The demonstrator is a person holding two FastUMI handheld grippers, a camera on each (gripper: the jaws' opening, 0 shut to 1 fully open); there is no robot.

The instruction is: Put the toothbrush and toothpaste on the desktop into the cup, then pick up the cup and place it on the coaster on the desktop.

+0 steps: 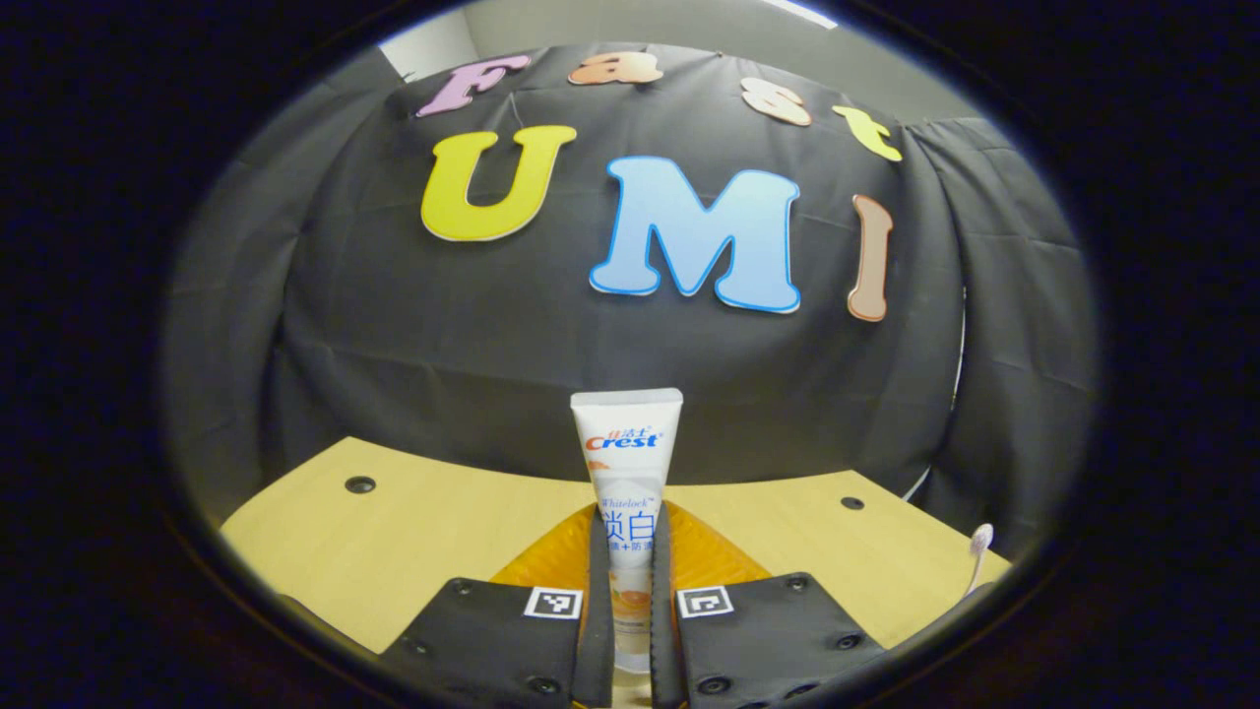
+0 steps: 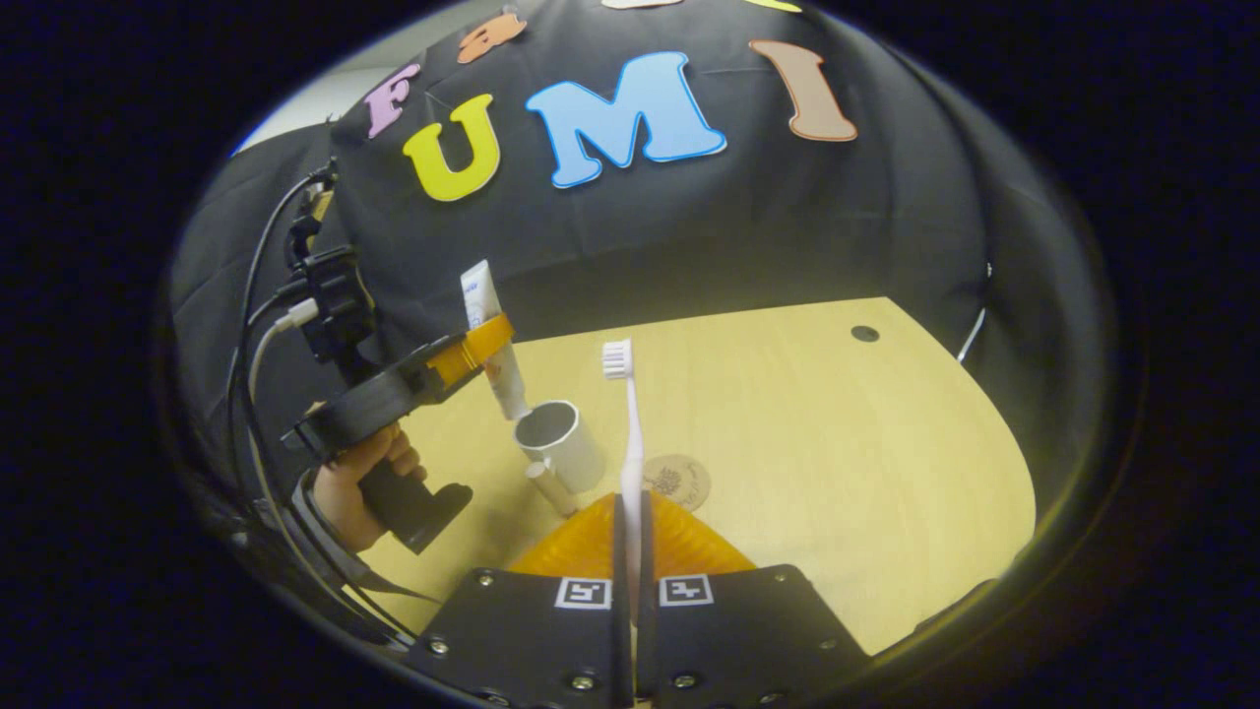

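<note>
Left gripper (image 1: 626,630) grips the toothpaste (image 1: 627,473) upright at bottom centre of the left gripper view; in the right gripper view the tube hangs cap-down over the cup (image 2: 559,443), left of centre. Right gripper (image 2: 630,601) clamps the toothbrush (image 2: 630,443), bristles up. Coaster (image 2: 677,480) lies just right of the cup on the desktop (image 2: 837,443).

In the left gripper view we look out low and level along the two fingers, very close to the toothpaste (image 1: 627,492), facing the black cloth wall over the desktop (image 1: 413,532). In the right gripper view we sit higher and look down on the desktop (image 2: 837,443) from farther back. Both views share the toothpaste (image 2: 489,340), the toothbrush (image 2: 630,433) (image 1: 980,551), the wall and the desktop.
</note>
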